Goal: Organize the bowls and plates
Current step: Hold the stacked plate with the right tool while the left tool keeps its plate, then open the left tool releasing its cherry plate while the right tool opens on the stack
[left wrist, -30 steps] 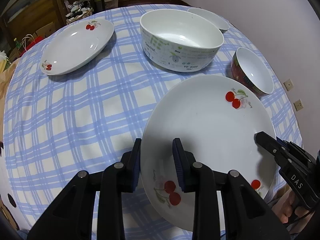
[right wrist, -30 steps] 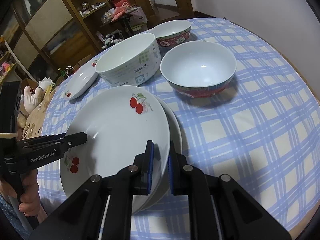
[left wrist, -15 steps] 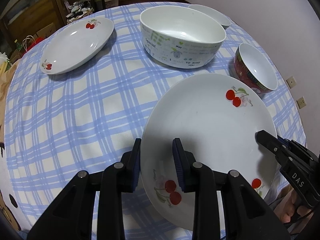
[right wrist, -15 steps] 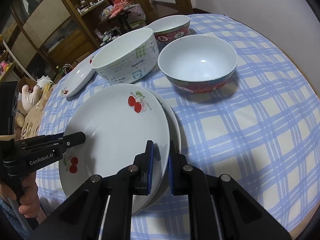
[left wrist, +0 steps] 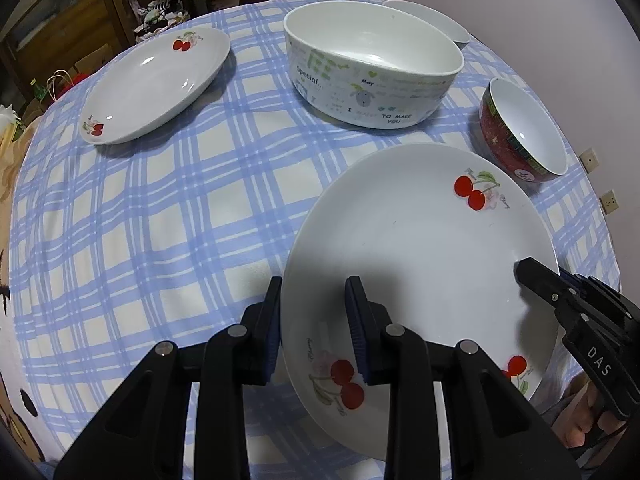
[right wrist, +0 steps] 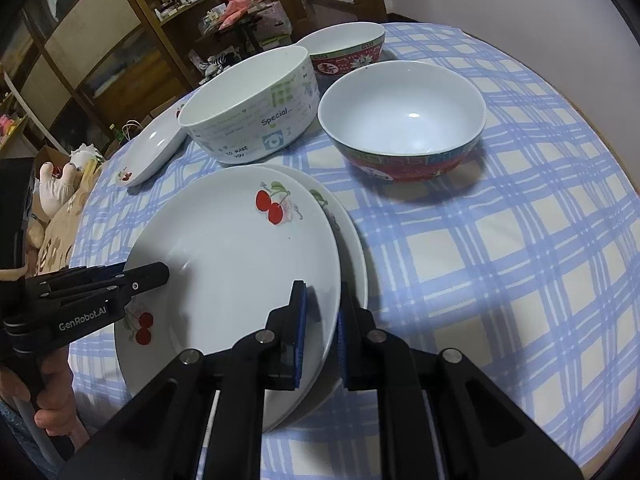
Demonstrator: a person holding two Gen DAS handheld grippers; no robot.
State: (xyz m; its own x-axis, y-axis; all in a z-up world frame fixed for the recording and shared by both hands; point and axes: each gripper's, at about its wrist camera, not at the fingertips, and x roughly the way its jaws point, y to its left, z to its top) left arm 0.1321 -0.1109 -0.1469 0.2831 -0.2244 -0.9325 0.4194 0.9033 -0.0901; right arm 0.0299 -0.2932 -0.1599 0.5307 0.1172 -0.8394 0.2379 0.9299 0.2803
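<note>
Soft indoor light is falling from above, fairly even and a little cool. My fingers are casting a broad grey shadow across the top plate (left wrist: pixel 420 248), and the red bowl (right wrist: pixel 404 128) is throwing a soft-edged one onto the checked tablecloth (right wrist: pixel 500 264). Small white glints are sitting in that bowl and on the far plate (left wrist: pixel 156 84). Both lenses are bending the round table hard, and black corners are closing in. The shelves (right wrist: pixel 92 40) behind are sinking into dim, slightly soft detail; my own black arms are blurring at the bottom edge.
</note>
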